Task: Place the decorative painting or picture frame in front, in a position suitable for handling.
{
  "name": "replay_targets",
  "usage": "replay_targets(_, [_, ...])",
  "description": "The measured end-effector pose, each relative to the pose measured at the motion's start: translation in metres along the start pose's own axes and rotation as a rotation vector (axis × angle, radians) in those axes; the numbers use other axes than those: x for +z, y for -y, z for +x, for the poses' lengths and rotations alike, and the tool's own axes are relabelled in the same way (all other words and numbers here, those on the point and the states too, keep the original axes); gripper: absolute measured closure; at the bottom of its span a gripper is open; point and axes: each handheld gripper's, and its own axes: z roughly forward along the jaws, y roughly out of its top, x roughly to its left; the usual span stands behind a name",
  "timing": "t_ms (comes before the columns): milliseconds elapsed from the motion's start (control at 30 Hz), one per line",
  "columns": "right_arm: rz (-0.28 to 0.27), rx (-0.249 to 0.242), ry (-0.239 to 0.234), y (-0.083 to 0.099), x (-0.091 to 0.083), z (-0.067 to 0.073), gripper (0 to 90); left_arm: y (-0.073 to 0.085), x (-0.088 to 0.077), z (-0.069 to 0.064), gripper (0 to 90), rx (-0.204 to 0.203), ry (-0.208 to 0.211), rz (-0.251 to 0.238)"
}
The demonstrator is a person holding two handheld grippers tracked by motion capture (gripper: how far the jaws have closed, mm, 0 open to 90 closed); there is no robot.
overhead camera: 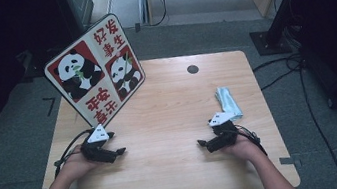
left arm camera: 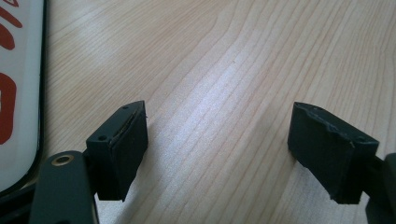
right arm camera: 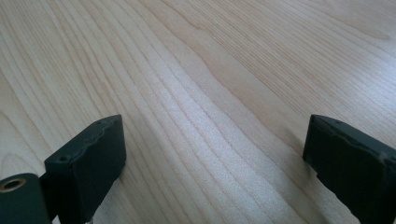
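**Both grippers parked, nothing picked up yet**

Taking the table (overhead camera: 171, 124) as the landmark: at its near edge, two hands rest on the wood, each holding one gripper. The left gripper (overhead camera: 120, 151) sits at the near-left part of the table, its jaws spread wide with bare wood grain between them. The right gripper (overhead camera: 201, 143) sits at the near-right part, its jaws likewise wide apart and holding nothing. Their tips point inward toward each other across the table's middle.

Just beyond the right gripper, close to the table's right edge, lies one folded pale blue-and-white cloth (overhead camera: 228, 101), untouched. Farther back, at the table's left rear corner, one panda board (overhead camera: 94, 70) with red characters stands tilted, its lower edge near the left gripper.

I judge the work not yet begun: no thing is gripped or lifted, and everything is left to do. Count: two grippers, one cloth, one board, one dark round hole (overhead camera: 192, 69) at the table's far side.
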Motion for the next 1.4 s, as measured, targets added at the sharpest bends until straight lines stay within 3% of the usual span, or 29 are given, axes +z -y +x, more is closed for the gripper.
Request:
replay_targets(933, [-0.003, -0.005, -0.006, -0.001, 0.0013, -0.0014, 5.8, 0.0014, 0.0003, -0.0011, 16.6, -0.023, -0.024, -0.006])
replay_targets(1267, [-0.001, -0.005, -0.009, -0.0015, 0.0016, -0.0018, 5.6, 0.002, -0.0005, -0.0011, 16.9, -0.043, -0.041, -0.007])
replay_targets(1400, [0.0, -0.006, -0.01, -0.0016, 0.0016, -0.0019, 5.6, -0.0007, -0.003, 0.0006, 21.4, -0.081, -0.041, 0.008])
